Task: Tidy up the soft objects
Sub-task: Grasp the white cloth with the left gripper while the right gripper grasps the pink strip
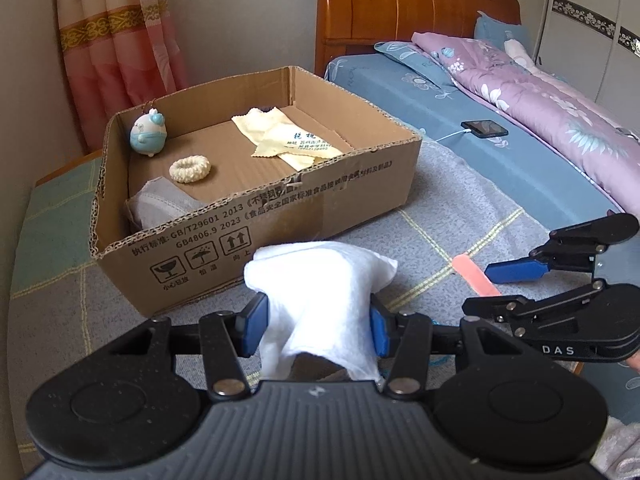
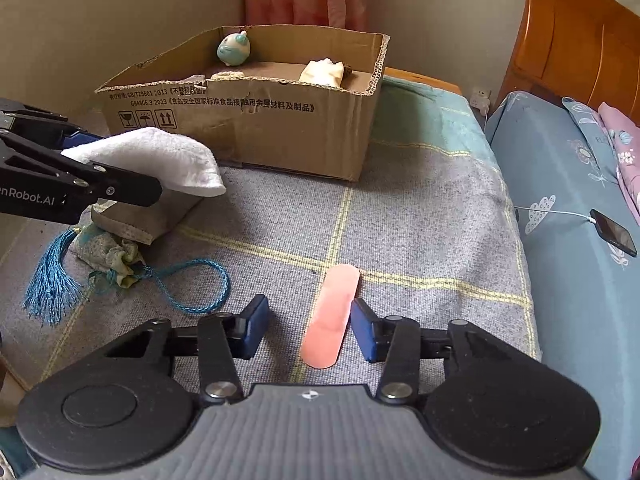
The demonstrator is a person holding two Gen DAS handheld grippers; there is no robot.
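Observation:
My left gripper (image 1: 316, 320) is shut on a white folded cloth (image 1: 320, 292) and holds it above the blanket, just in front of the open cardboard box (image 1: 280, 224); the cloth also shows in the right wrist view (image 2: 160, 160). The box holds a blue plush toy (image 1: 148, 132), a cream scrunchie (image 1: 190, 169), yellow cloths (image 1: 288, 140) and a grey pouch (image 1: 160, 206). My right gripper (image 2: 308, 322) is open, low over the blanket, with a pink strip (image 2: 330, 316) lying between its fingers. A grey pouch (image 2: 148, 216) and a green sachet with blue tassel (image 2: 108, 256) lie at the left.
The grey checked blanket (image 2: 420, 216) covers the surface. A bed (image 1: 500, 152) with a purple quilt and a charging phone (image 1: 484, 128) lies to the right. A wooden headboard (image 1: 400, 4) and a pink curtain (image 1: 116, 40) stand behind the box.

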